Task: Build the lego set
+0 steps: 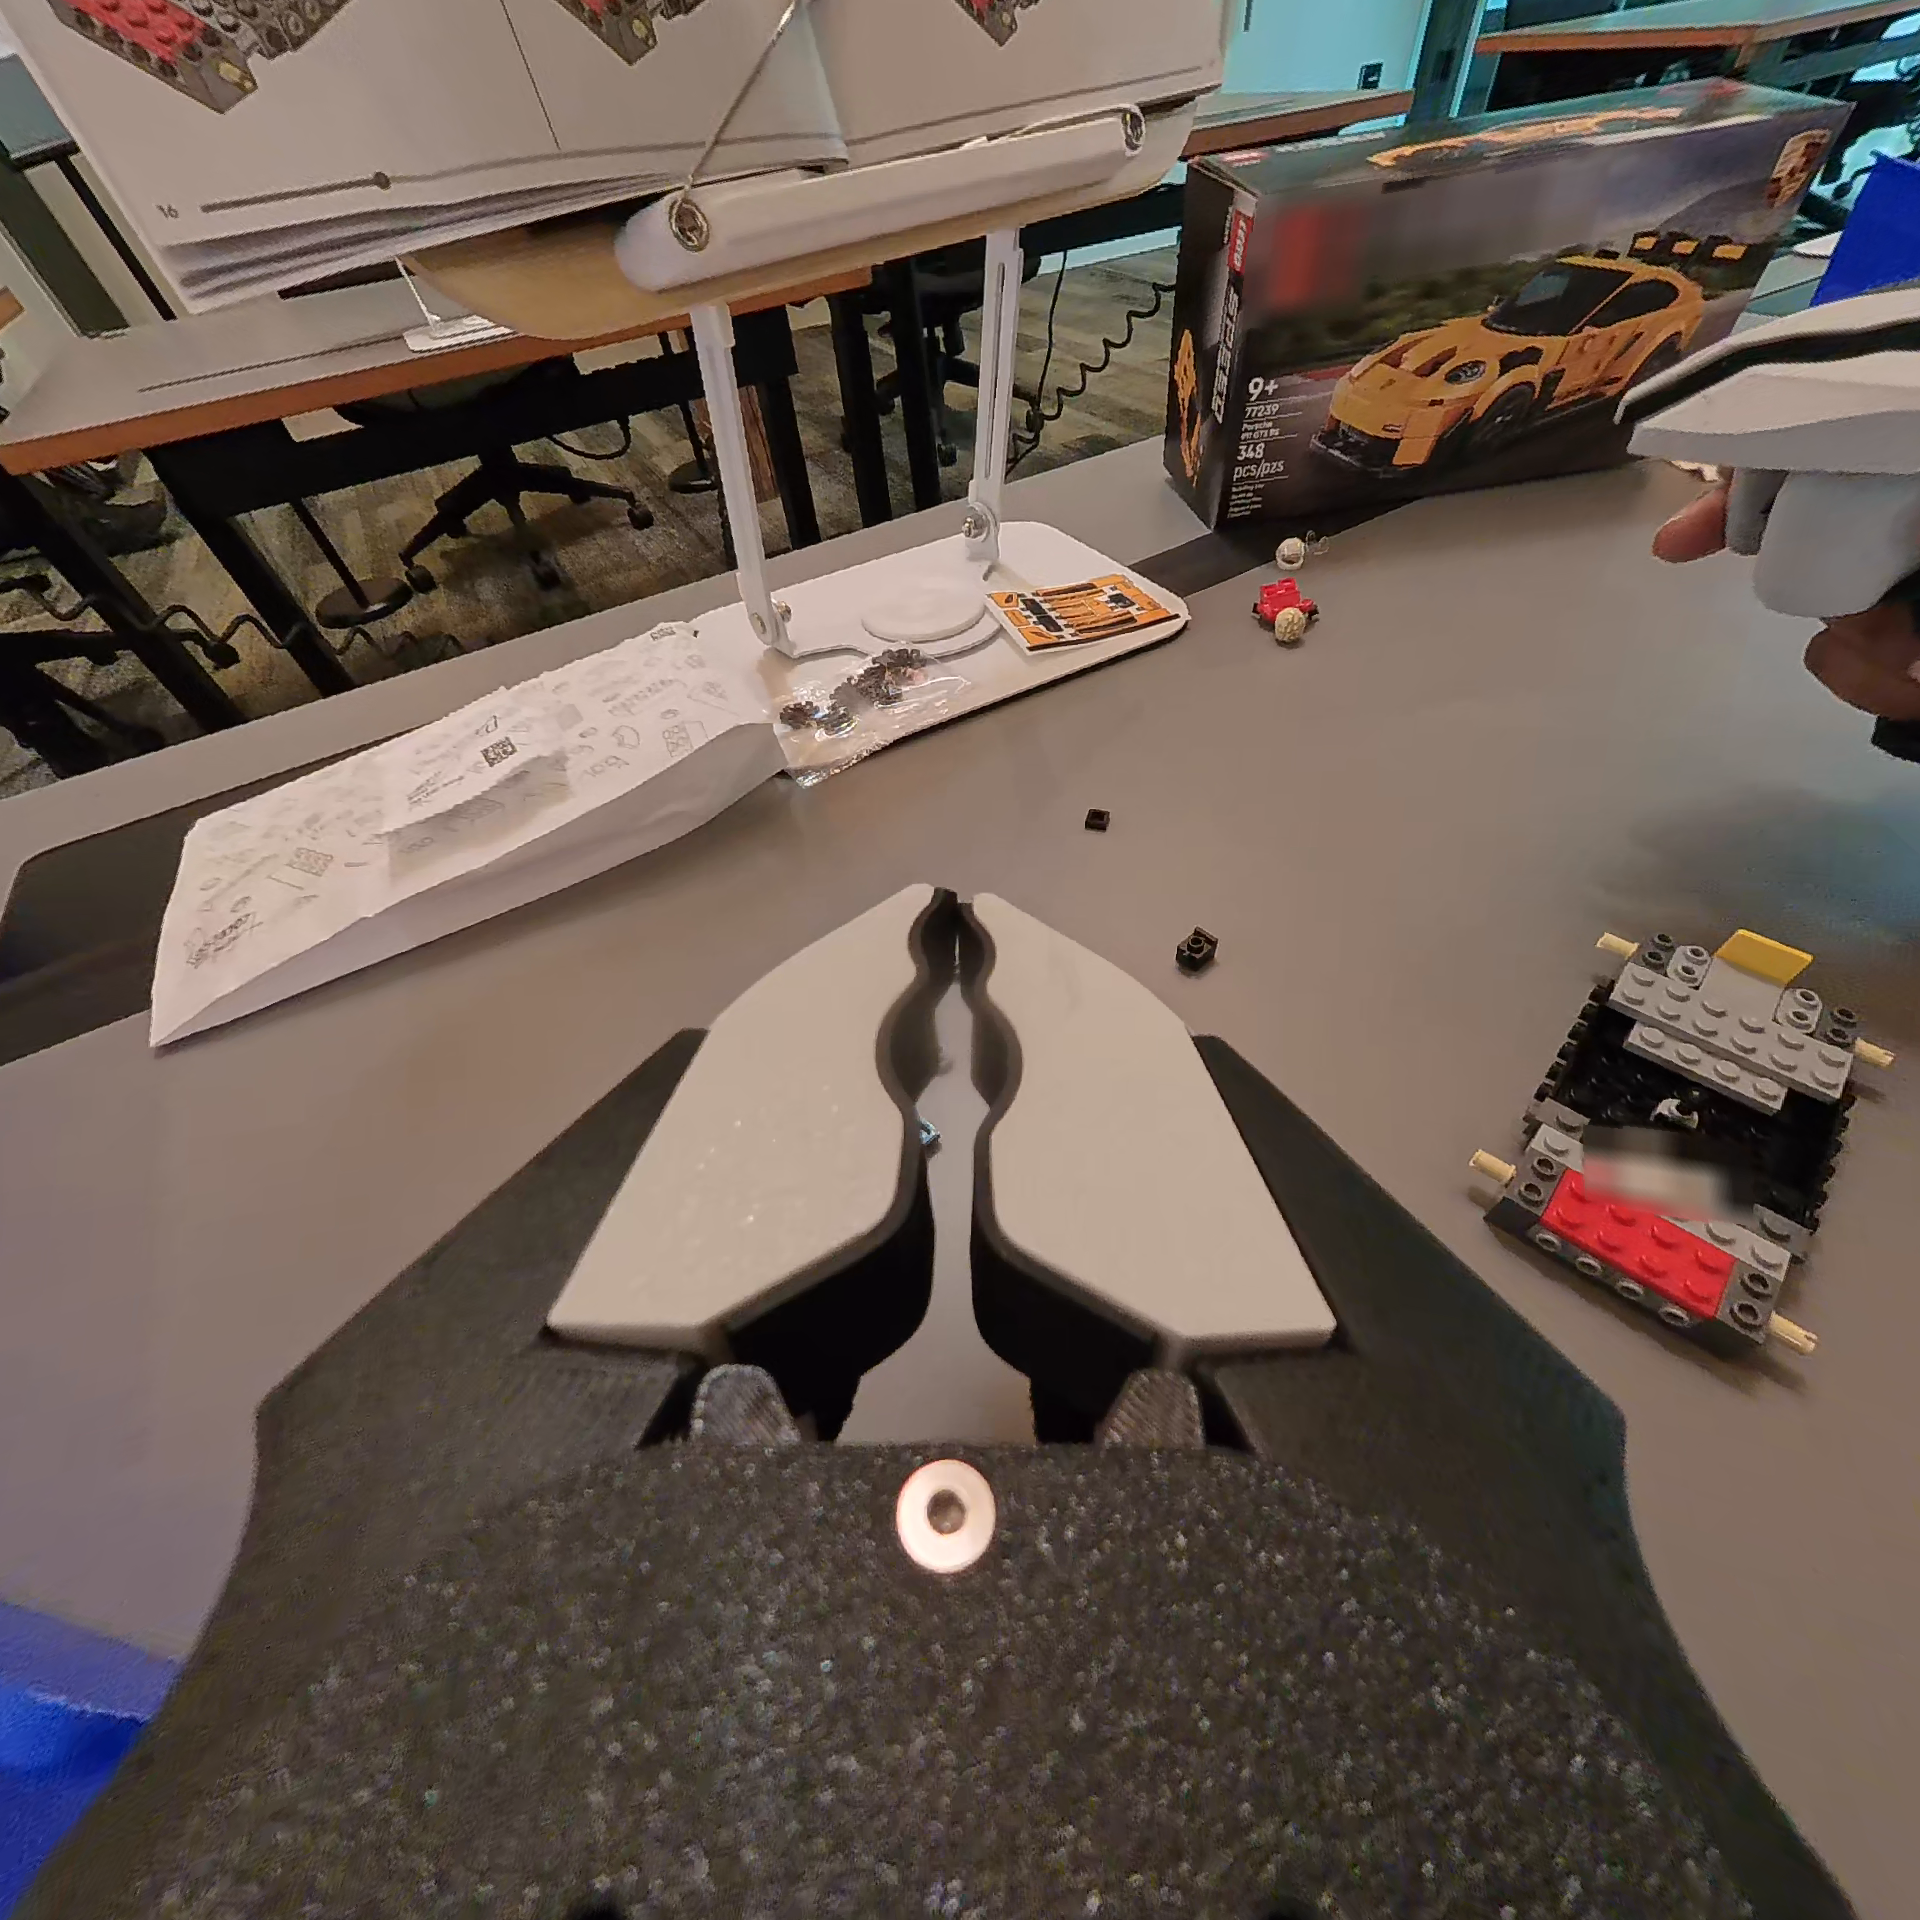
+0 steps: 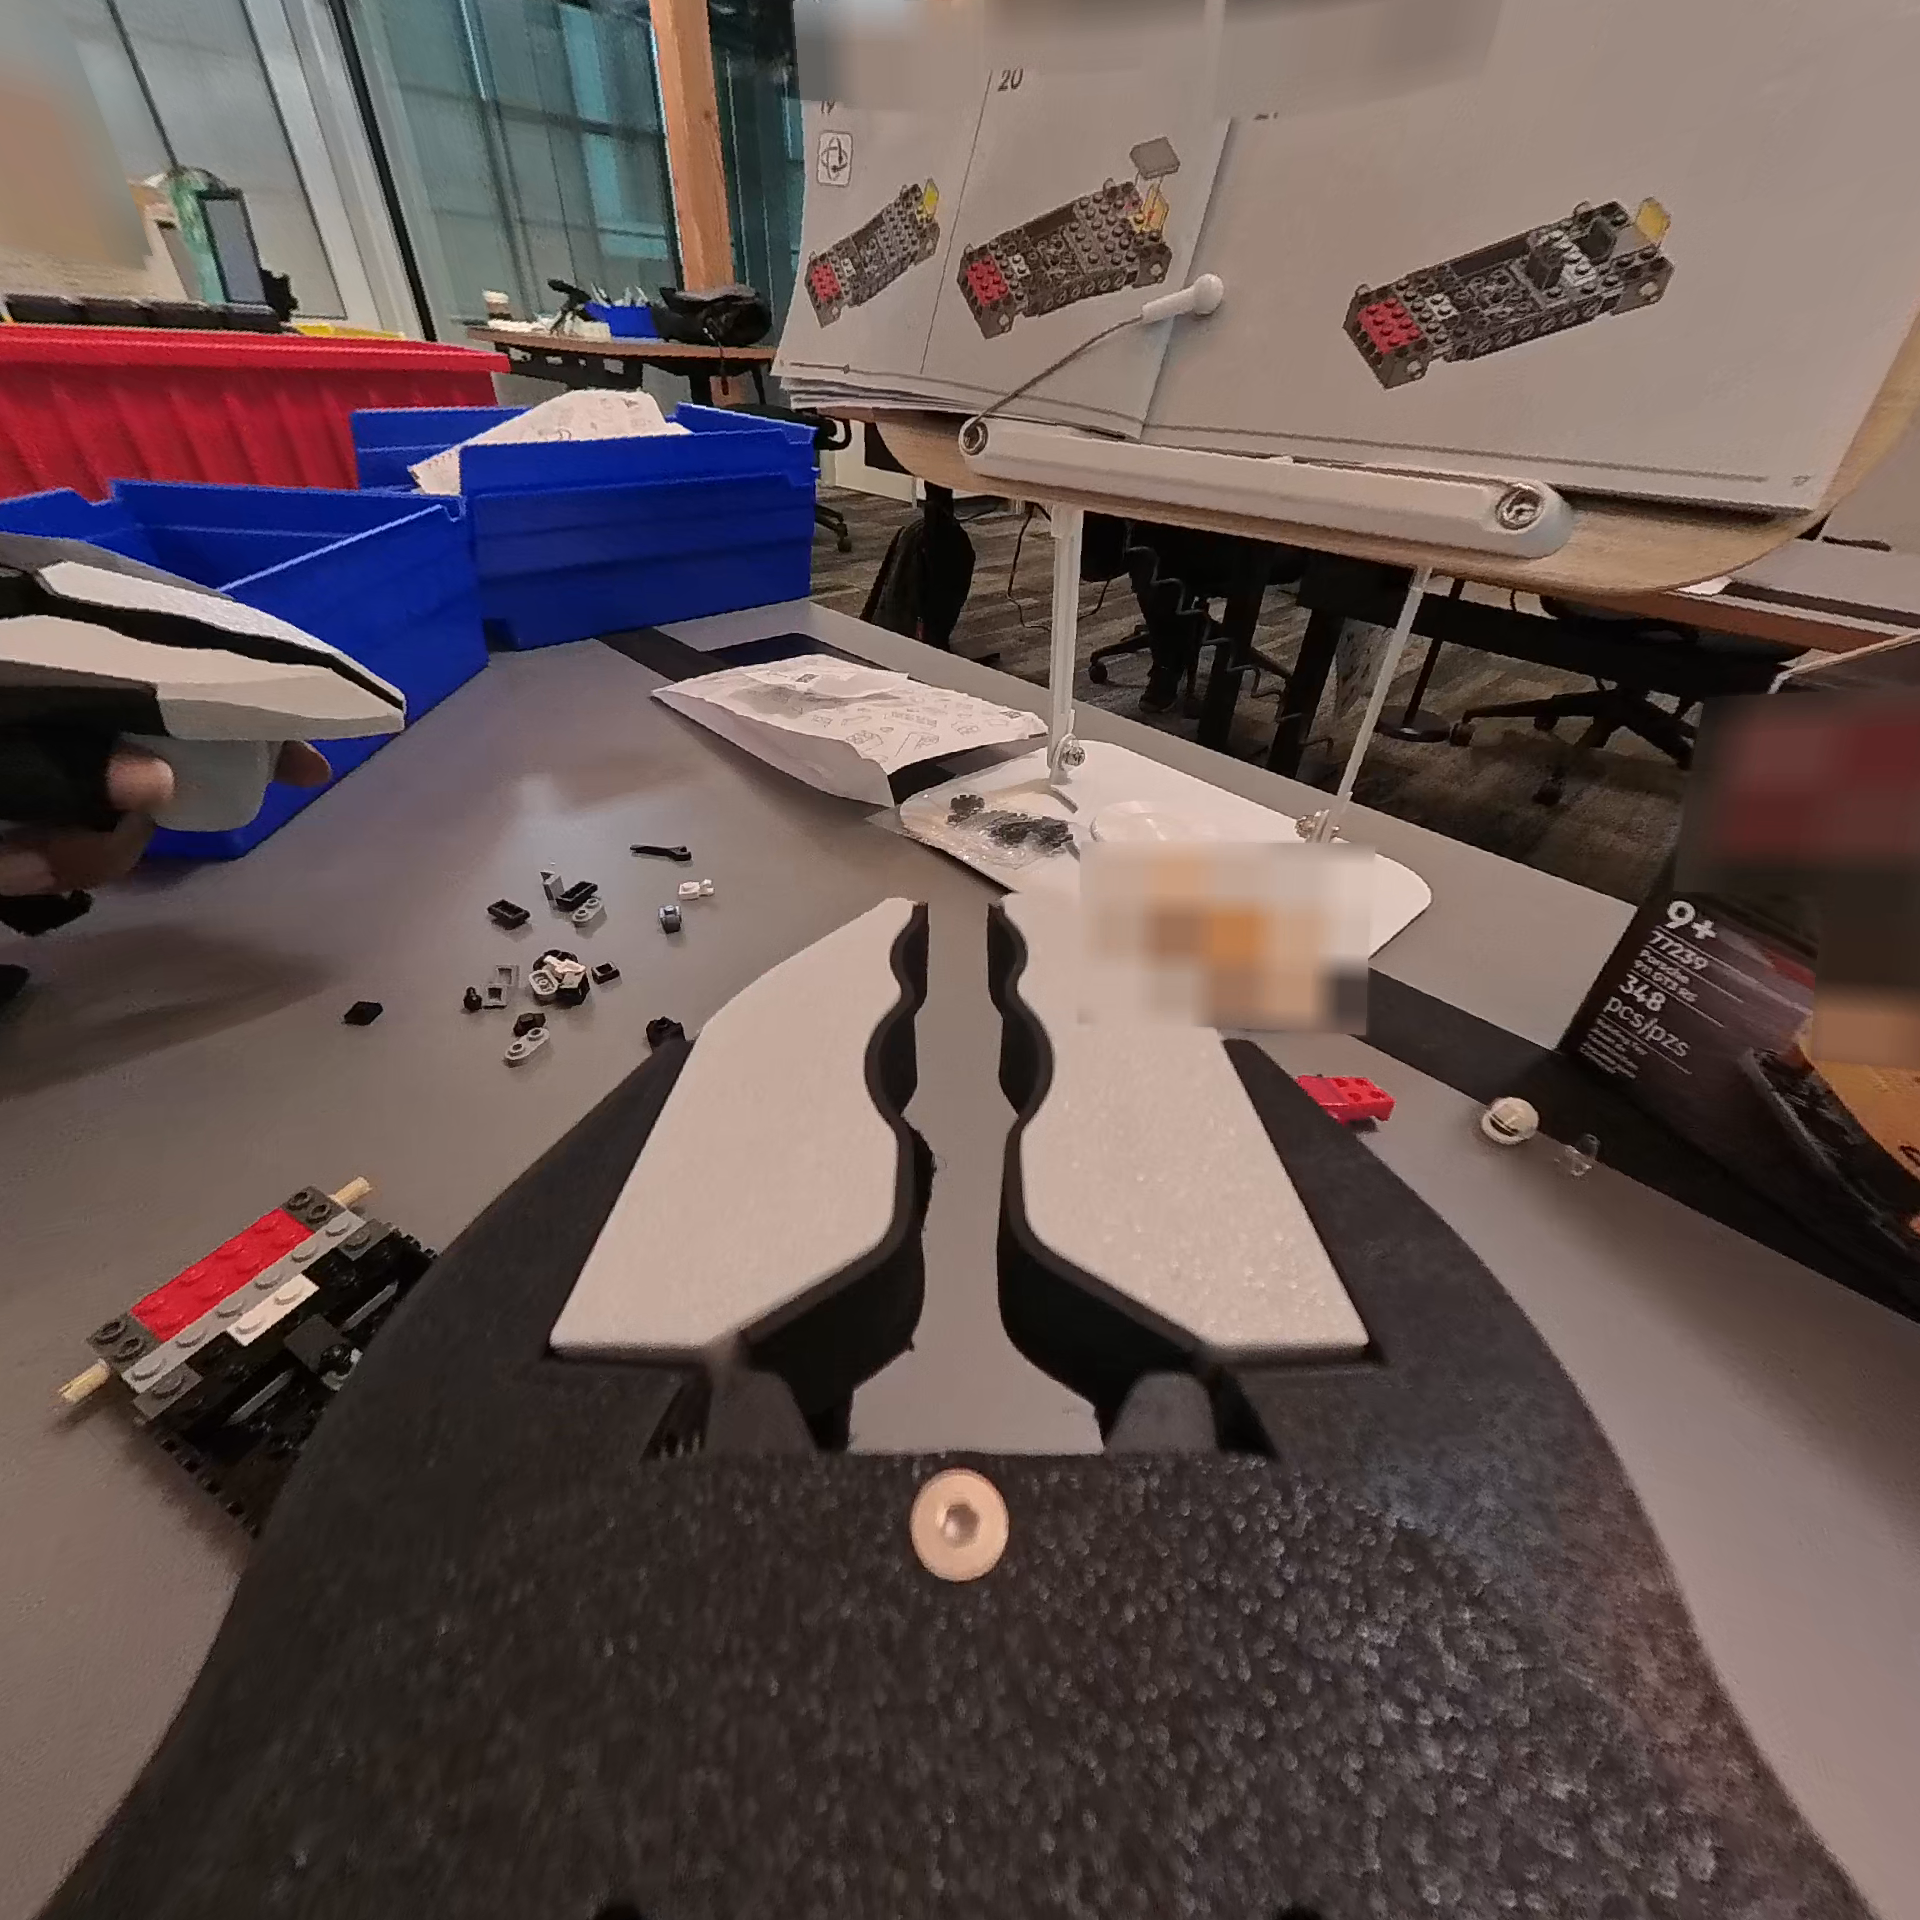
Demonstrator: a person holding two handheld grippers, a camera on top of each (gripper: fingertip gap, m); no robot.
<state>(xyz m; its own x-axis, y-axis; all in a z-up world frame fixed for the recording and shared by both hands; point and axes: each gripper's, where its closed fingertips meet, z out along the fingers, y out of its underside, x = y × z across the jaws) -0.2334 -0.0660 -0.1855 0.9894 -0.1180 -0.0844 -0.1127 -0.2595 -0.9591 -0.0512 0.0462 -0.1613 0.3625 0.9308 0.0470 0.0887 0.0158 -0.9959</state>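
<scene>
A: What do the two grippers do at this moment?

B: The left gripper [image 1: 954, 906] is in the centre of the left wrist view. Its grey fingers [image 1: 769, 1122] are pressed together at the tips and nothing is between them. The right gripper [image 2: 954, 914] is in the centre of the right wrist view; its fingers stand apart with a narrow gap, released, and they hold nothing.

A: And where is the lego model?

B: The half-built car chassis [image 1: 1683, 1143] lies on the grey table [image 1: 1351, 779], at the right edge of the left wrist view. It is black and grey with a red plate at the near end and a yellow tile at the far end. In the right wrist view it is at the lower left, apart from both grippers.

A: Other parts?

B: A group of small loose pieces [image 2: 551, 956] lies left of centre in the right wrist view. The instruction booklet [image 2: 1299, 281] rests open on a white stand [image 1: 727, 436] in the upper part of both views. The set box [image 1: 1475, 312] stands at the upper right of the left wrist view, and blue bins [image 2: 582, 509] are at the upper left of the right wrist view.
</scene>
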